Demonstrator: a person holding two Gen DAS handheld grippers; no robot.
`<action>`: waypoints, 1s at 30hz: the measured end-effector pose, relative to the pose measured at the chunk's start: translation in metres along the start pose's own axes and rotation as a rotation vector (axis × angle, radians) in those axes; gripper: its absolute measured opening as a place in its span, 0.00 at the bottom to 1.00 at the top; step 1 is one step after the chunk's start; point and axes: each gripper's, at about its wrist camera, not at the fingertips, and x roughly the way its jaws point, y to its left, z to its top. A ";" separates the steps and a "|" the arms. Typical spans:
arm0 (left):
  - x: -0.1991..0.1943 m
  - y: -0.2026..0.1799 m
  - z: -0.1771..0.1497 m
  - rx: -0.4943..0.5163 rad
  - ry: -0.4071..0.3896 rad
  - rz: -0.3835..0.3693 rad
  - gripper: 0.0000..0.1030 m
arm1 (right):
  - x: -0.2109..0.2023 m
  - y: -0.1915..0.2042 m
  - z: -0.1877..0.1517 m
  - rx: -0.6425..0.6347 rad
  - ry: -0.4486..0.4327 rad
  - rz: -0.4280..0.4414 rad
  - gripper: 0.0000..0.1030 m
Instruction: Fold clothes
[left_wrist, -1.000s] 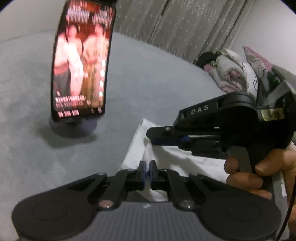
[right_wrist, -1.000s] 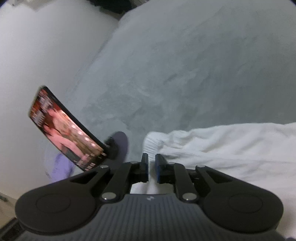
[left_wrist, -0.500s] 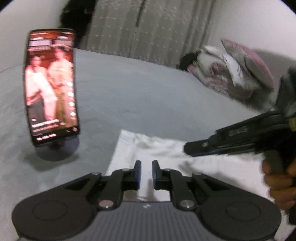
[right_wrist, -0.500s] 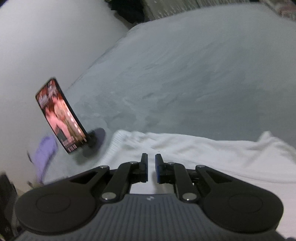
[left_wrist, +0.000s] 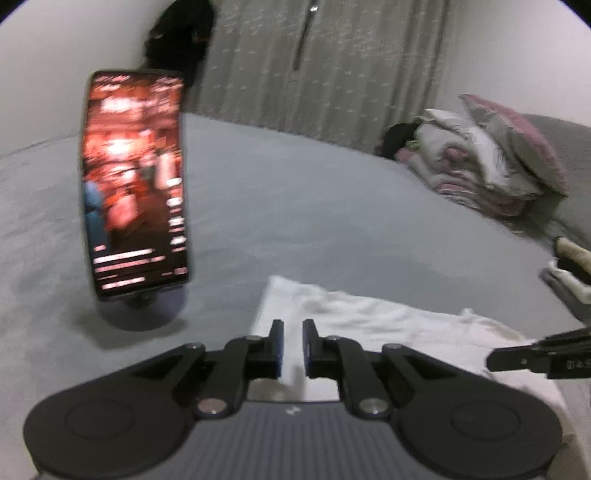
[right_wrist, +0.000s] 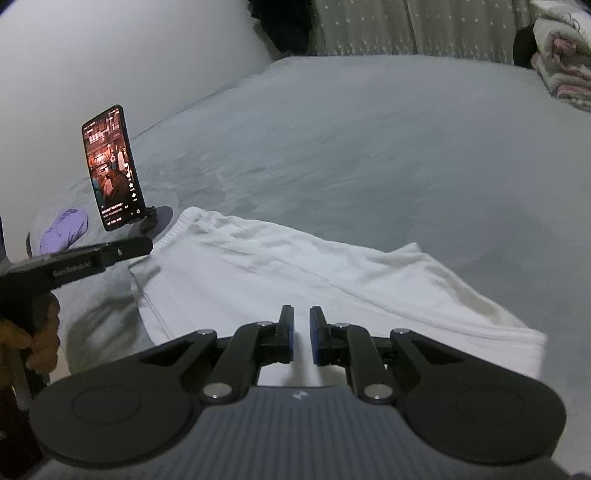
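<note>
A white garment (right_wrist: 280, 280) lies spread flat on the grey bedspread (right_wrist: 369, 147), its ribbed hem end nearest the phone (right_wrist: 112, 168), which stands lit on a small round stand (right_wrist: 159, 218) just beside that corner. The right gripper (right_wrist: 301, 334) hangs over the near part of the cloth, its fingers (right_wrist: 286, 332) a narrow gap apart with nothing between them. The left gripper (left_wrist: 293, 347) sits above the hem end, fingers likewise close together and empty; from the right wrist view its black body reaches in from the left, held by a hand (right_wrist: 35, 332). Against the far curtain (left_wrist: 325, 66), folded bedding and a pillow (left_wrist: 491, 162) are piled well apart from the garment.
</note>
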 end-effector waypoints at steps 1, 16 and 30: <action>0.001 -0.006 -0.001 0.025 -0.001 -0.014 0.11 | -0.004 -0.003 -0.002 -0.011 -0.005 -0.005 0.14; 0.033 -0.011 -0.011 0.105 0.055 0.072 0.11 | -0.024 -0.059 -0.030 -0.048 -0.049 -0.081 0.15; 0.006 -0.078 -0.022 0.273 0.037 -0.113 0.23 | -0.069 -0.122 -0.040 0.160 -0.111 -0.093 0.16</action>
